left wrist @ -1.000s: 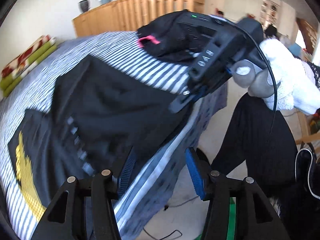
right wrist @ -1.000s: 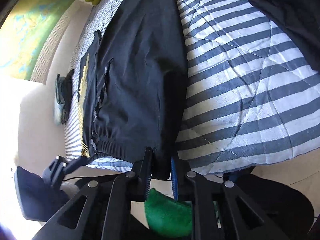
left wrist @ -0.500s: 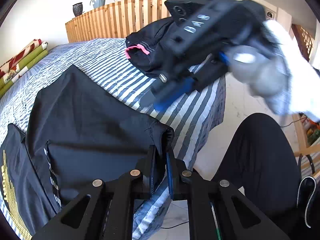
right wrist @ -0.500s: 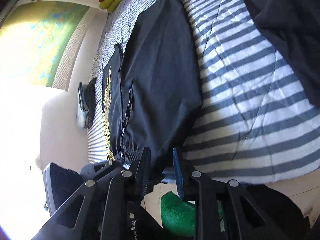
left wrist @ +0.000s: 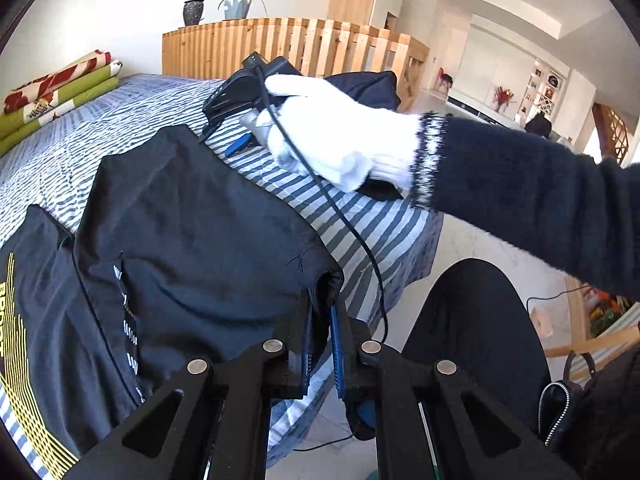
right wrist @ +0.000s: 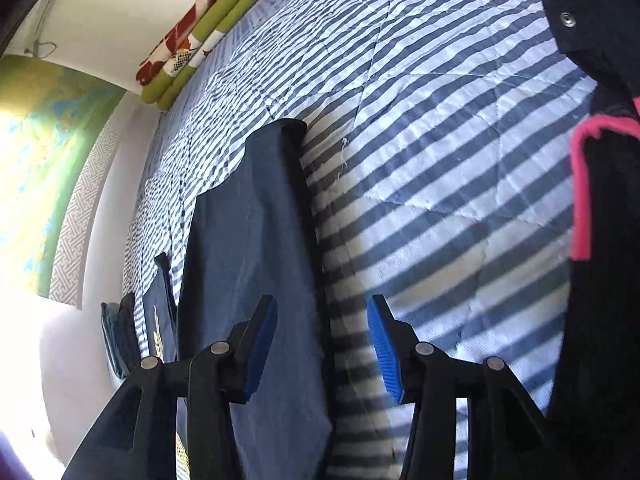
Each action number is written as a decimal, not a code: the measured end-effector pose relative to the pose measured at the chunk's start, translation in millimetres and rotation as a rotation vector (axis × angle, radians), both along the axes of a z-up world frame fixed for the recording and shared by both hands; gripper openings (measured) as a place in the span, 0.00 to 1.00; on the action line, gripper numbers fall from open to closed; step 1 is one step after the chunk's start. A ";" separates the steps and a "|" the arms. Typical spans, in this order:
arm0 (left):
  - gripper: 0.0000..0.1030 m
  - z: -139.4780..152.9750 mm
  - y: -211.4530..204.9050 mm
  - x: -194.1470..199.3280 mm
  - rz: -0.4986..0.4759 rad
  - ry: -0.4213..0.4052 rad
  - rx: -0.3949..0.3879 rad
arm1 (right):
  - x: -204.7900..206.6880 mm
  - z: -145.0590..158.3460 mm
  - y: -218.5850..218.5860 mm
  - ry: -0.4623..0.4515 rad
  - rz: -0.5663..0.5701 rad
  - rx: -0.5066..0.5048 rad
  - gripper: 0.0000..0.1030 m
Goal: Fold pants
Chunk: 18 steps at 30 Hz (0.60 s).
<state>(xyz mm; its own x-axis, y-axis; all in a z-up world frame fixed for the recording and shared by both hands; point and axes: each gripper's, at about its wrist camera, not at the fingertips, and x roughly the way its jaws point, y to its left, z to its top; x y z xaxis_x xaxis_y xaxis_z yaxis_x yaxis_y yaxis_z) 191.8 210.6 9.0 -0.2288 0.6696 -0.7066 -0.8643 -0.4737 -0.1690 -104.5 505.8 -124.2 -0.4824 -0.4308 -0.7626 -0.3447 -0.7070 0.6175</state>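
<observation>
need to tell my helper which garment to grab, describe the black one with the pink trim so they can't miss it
Start at the striped bed cover and go to the side away from the folded green and red blankets. The heaped dark garment lies there, apart from the flat dark pants. Only it has a bright pink strip and a metal snap.

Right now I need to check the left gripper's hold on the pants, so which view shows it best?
The left wrist view: the left gripper is shut on a bunched corner of the pants at the bed edge. The right wrist view shows only the pants' far end lying flat, with no sign of that grip.
</observation>
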 end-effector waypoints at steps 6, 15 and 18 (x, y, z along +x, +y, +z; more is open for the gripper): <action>0.07 3.9 -23.8 -1.7 0.020 -0.055 0.052 | -25.0 -9.0 -1.8 -0.009 -0.026 0.015 0.01; 0.07 -0.4 -102.6 -6.5 0.186 -0.067 0.117 | -59.0 80.0 -81.6 0.122 0.050 0.248 0.01; 0.06 -4.2 -141.7 -4.6 0.269 -0.076 0.144 | -74.9 102.1 -135.9 0.151 0.121 0.307 0.01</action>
<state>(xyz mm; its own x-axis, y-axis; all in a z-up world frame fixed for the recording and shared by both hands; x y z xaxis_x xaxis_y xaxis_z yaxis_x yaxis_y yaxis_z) 187.2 68.9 4.8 -0.3615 0.6864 -0.6310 -0.6936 -0.6503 -0.3100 -179.4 369.9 -22.1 -0.5591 -0.2535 -0.7894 -0.1684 -0.8976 0.4074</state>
